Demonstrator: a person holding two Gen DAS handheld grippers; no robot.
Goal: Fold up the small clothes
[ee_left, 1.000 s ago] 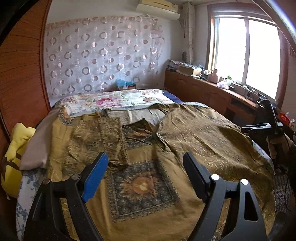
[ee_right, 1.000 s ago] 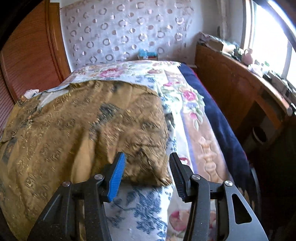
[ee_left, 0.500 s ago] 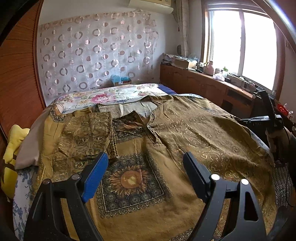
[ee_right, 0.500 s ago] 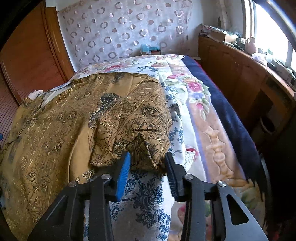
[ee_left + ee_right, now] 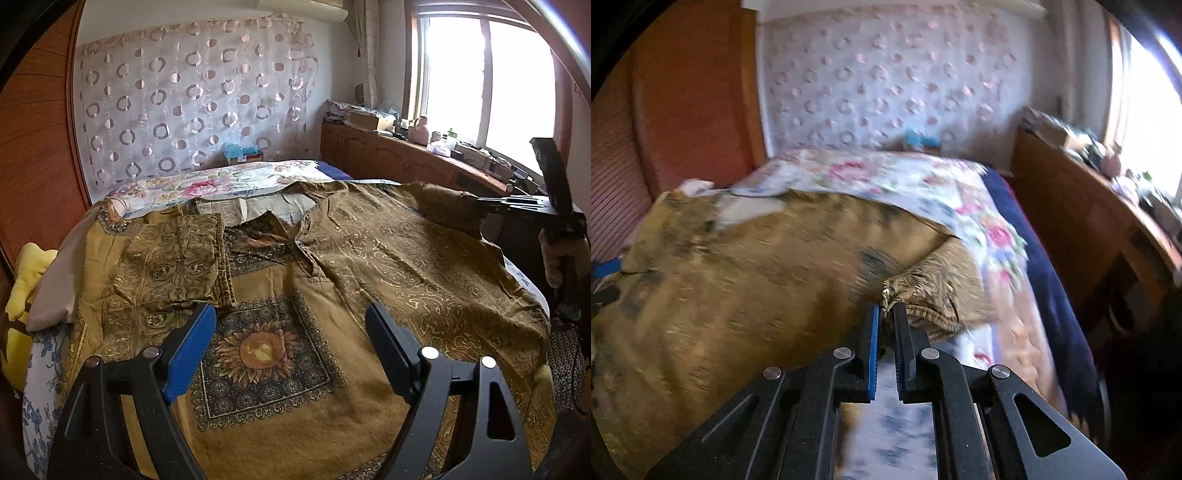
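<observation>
A gold-brown patterned garment (image 5: 388, 266) with a sunflower panel lies spread on the bed; its left sleeve (image 5: 177, 254) is folded over the body. My left gripper (image 5: 291, 325) is open and empty, hovering above the sunflower panel. My right gripper (image 5: 886, 312) is shut on the garment's right sleeve (image 5: 934, 291) and holds it lifted off the bed. In the left wrist view the right gripper (image 5: 480, 203) shows at the far right with the raised sleeve (image 5: 447, 206). The right wrist view is blurred.
The bed (image 5: 886, 177) has a floral cover and a navy blanket (image 5: 1045, 273) along its right side. A wooden cabinet (image 5: 399, 155) with clutter runs under the window. A yellow cloth (image 5: 22, 280) hangs at the bed's left. A wooden wardrobe (image 5: 33, 147) stands left.
My right gripper closed on the right sleeve's edge and lifted it off the bed. My left gripper stayed open and drifted a little closer over the garment.
</observation>
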